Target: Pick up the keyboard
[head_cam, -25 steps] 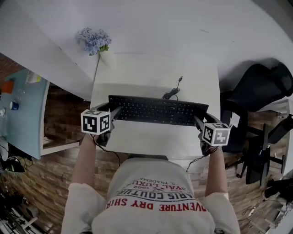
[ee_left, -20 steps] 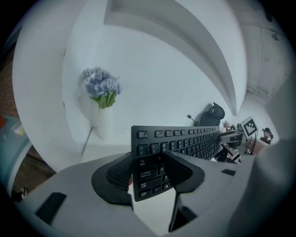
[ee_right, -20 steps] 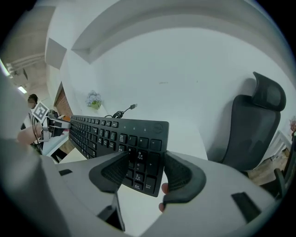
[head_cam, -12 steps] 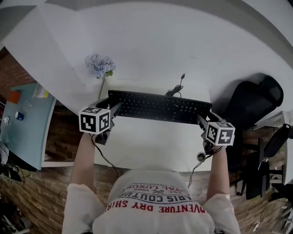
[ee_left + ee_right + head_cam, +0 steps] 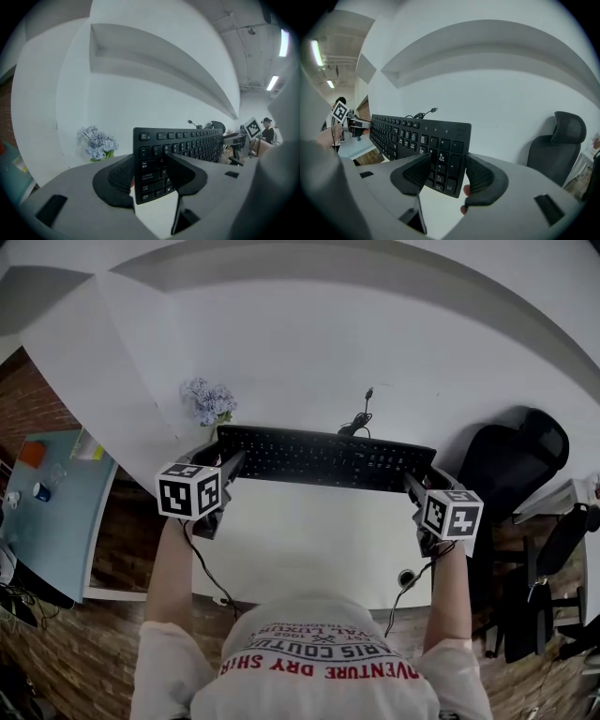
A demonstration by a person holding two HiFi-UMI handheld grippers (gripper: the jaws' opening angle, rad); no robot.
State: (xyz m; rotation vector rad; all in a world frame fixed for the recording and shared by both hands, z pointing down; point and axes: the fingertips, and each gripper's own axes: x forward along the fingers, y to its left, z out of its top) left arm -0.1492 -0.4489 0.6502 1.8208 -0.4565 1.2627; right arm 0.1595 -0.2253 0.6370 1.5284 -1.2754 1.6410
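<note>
Left gripper (image 5: 232, 465) clamps the keyboard (image 5: 323, 458) at its left end; right gripper (image 5: 410, 486) clamps the right end. Black, long and flat, with rows of low keys, it hangs level over the white table's (image 5: 309, 540) far edge, cable (image 5: 356, 423) coiled behind.

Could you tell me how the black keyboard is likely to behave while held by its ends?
Probably stiff: the keyboard runs straight between the left gripper and right gripper, no sag. Likely light, since end grips carry it. Its cable may swing.
</note>
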